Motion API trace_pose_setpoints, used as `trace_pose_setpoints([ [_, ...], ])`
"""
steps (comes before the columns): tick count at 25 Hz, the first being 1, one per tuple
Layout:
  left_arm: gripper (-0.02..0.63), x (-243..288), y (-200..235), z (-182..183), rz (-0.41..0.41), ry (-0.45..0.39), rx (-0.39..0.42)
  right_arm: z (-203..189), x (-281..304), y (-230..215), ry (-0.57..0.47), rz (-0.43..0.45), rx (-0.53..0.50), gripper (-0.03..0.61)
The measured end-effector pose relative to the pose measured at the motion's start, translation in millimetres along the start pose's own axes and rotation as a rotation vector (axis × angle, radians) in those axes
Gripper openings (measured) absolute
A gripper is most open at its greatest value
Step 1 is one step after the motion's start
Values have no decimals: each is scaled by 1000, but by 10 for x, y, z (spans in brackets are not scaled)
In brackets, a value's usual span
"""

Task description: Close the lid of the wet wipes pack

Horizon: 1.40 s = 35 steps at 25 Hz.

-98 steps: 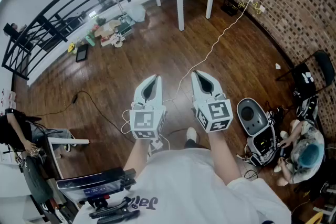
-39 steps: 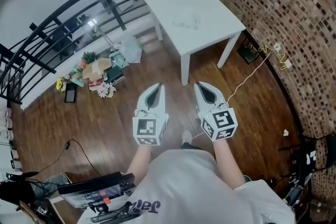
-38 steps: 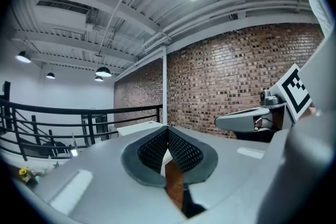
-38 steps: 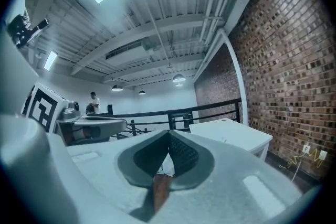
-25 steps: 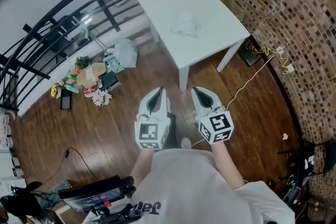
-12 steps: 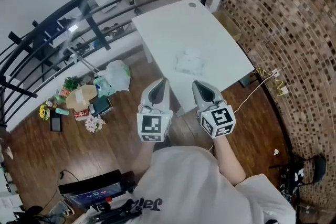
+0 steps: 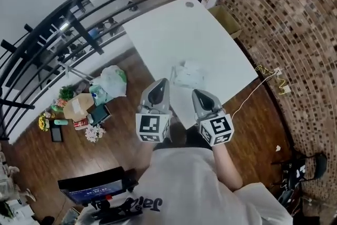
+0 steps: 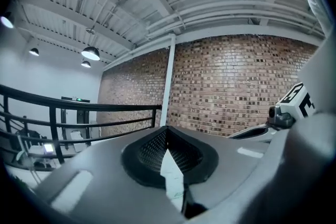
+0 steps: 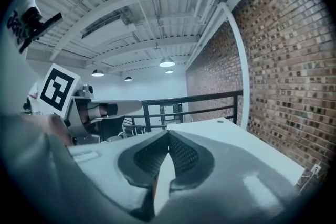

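Wet wipes pack (image 7: 188, 74) mid-frame on white tabletop (image 7: 171, 34), left gripper (image 7: 159, 84) and right gripper (image 7: 198, 93) just below it, both pressed together, empty

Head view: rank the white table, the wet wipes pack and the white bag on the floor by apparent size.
1. the white table, by far the largest.
2. the white bag and the wet wipes pack look alike; the pack lies nearer the camera, so no ranking between them.
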<state>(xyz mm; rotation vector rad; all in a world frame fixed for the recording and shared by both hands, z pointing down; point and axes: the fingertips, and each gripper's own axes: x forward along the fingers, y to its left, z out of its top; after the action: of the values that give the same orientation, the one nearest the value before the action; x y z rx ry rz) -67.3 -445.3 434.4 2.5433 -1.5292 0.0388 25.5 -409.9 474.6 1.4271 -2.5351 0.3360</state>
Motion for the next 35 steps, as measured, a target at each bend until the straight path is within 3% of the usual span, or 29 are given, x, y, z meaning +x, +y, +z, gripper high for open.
trace_pose_setpoints([
  [9,11,1053,-214,-125,-42,78,35,131,548,-1100,25,-31,59,-12],
  [13,11,1346,-95,-245,-14,119,-36,87,833,-1367,60,-33,70,-12],
  [26,11,1626,111,-1010,56,323,-80,-739,1556,-1763,314,-2,63,-12],
  [35,11,1665,188,-1187,83,350,-75,-1135,1762,-1880,494,44,50,-12],
])
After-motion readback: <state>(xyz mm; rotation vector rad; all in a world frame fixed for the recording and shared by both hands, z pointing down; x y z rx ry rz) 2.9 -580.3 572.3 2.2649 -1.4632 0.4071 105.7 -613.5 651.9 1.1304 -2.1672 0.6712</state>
